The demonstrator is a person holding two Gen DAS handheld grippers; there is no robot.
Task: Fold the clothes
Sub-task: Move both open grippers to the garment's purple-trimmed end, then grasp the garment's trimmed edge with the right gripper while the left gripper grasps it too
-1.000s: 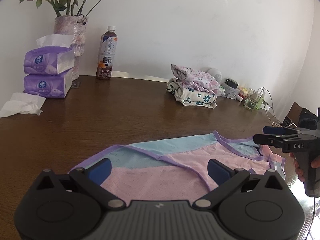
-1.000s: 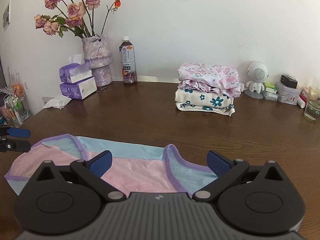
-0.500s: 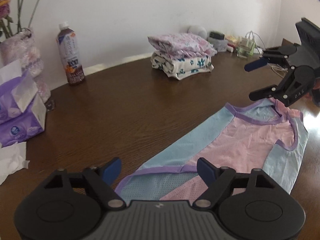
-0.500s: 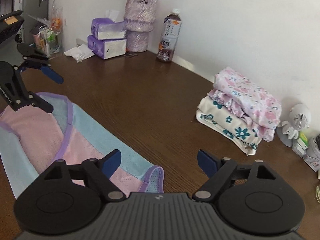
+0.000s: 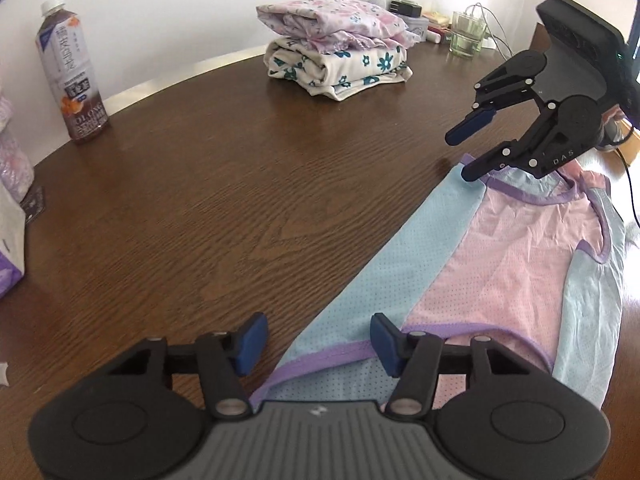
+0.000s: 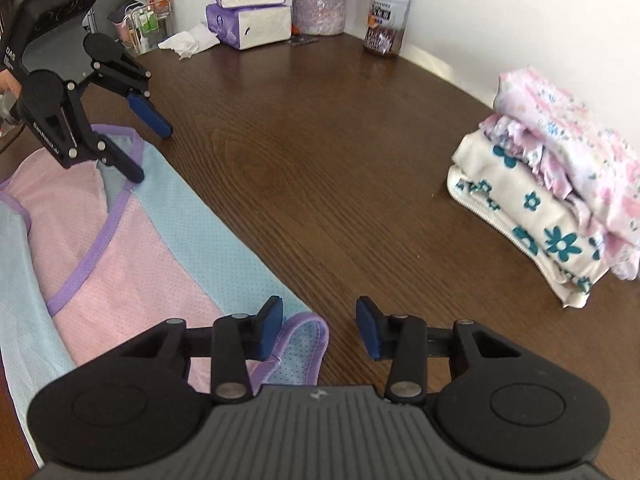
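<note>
A pink and light-blue mesh top with purple trim lies flat on the brown wooden table. My left gripper is open and low over one end, its purple-trimmed hem lying between the fingers. At the other end, my right gripper is open too, with a purple-edged corner of the top beside its left finger. Each wrist view shows the other gripper at the far end: the right gripper and the left gripper, both with jaws apart just above the cloth.
A stack of folded floral clothes sits at the back of the table. A drink bottle, purple tissue packs, a vase and a glass line the far edge.
Both grippers have swung apart to opposite ends of the top and dropped closer to the cloth. Their jaws have narrowed a little. The top itself has stayed flat.
</note>
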